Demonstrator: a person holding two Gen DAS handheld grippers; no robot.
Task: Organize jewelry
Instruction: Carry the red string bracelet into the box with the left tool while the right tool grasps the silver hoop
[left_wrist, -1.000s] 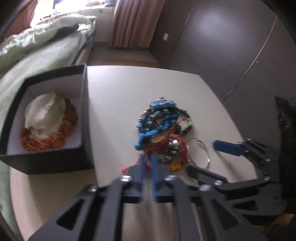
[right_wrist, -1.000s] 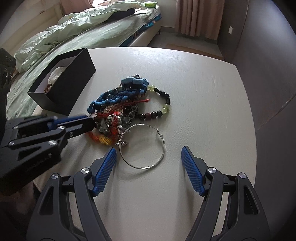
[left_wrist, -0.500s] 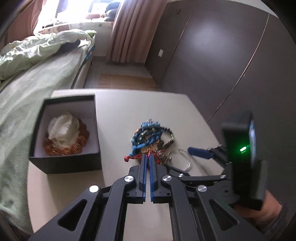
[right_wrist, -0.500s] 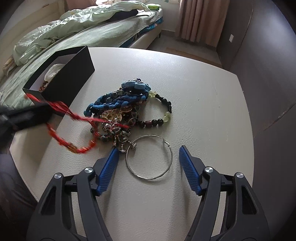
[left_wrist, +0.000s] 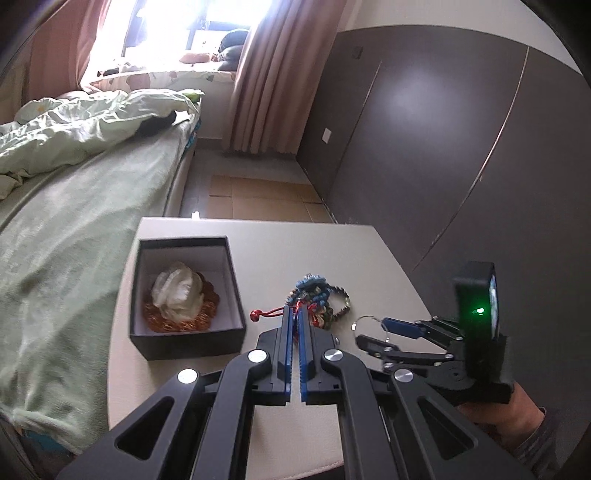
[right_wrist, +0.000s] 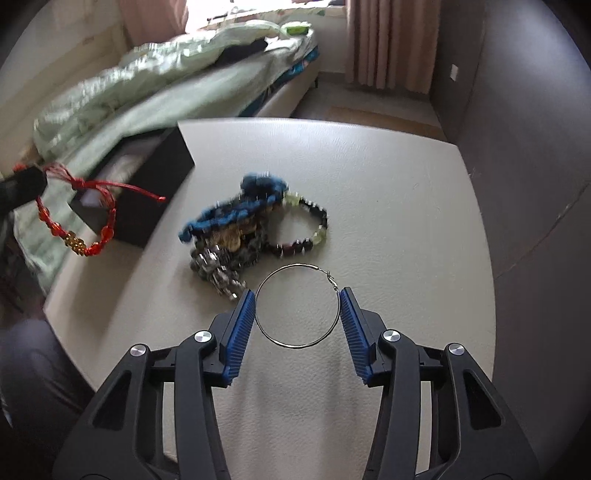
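My red cord bracelet dangles above the table's left edge; a silver hoop lies flat beside the beaded pile, mid-table.

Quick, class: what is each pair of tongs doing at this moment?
Left tongs: shut on the red bracelet, lifted off the table.
Right tongs: closing around the silver hoop; pads not yet pressing it.

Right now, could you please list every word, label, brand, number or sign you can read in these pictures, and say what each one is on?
None: no readable text shows in either view.
The black box has plain walls, no print.
The right gripper body carries a green light and a small screen seen edge-on, unreadable.
The wall plate is blank.
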